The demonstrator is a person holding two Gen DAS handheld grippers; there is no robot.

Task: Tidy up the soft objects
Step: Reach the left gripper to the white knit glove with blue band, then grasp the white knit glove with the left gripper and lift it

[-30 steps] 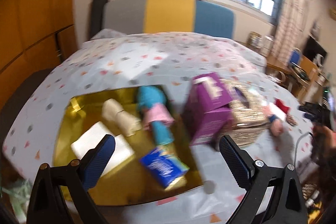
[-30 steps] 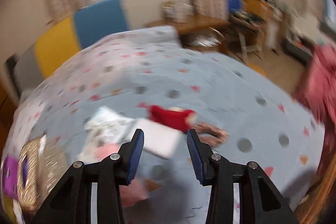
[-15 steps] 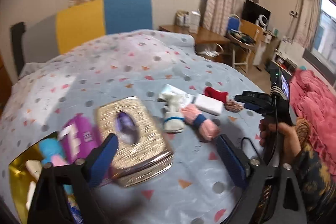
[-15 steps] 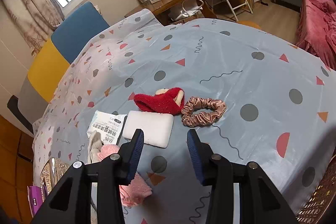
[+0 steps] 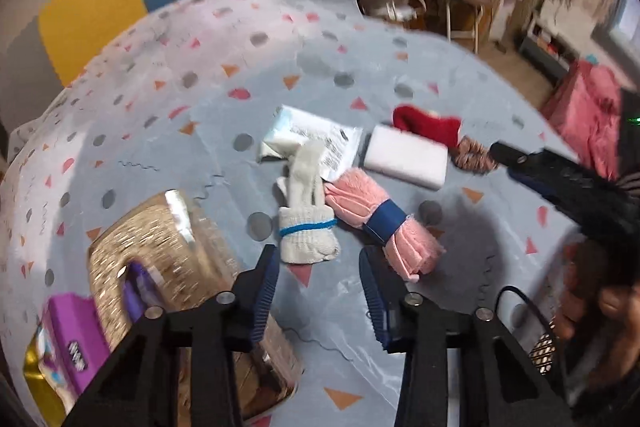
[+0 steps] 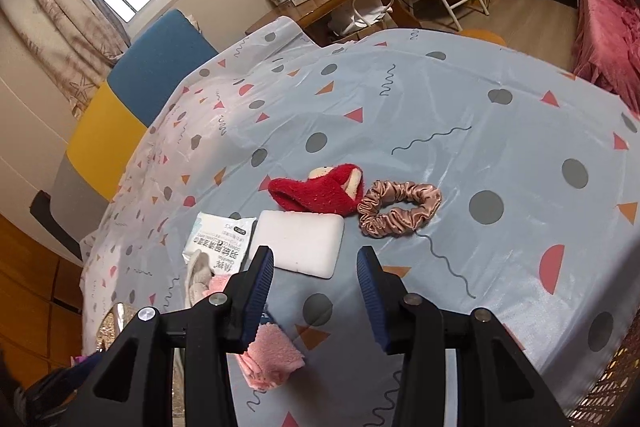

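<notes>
Soft things were spread over a patterned bed (image 5: 224,131), with both grippers held above it and nothing gripped.

Toward the bed's left edge a purple pack (image 5: 72,343) and a gold tissue box (image 5: 160,259) were seen. The left gripper (image 5: 316,291) was closing, jaws narrowed, with nothing between them; just beyond lay a cream sock roll (image 5: 306,223) and a pink towel roll (image 5: 380,219), touching. Further on were a wipes packet (image 6: 220,239), a white sponge (image 6: 300,243), a red slipper (image 6: 316,191) and a pink scrunchie (image 6: 396,207). The right gripper (image 6: 316,291) was held partly open, empty, above the sponge's near edge.
</notes>
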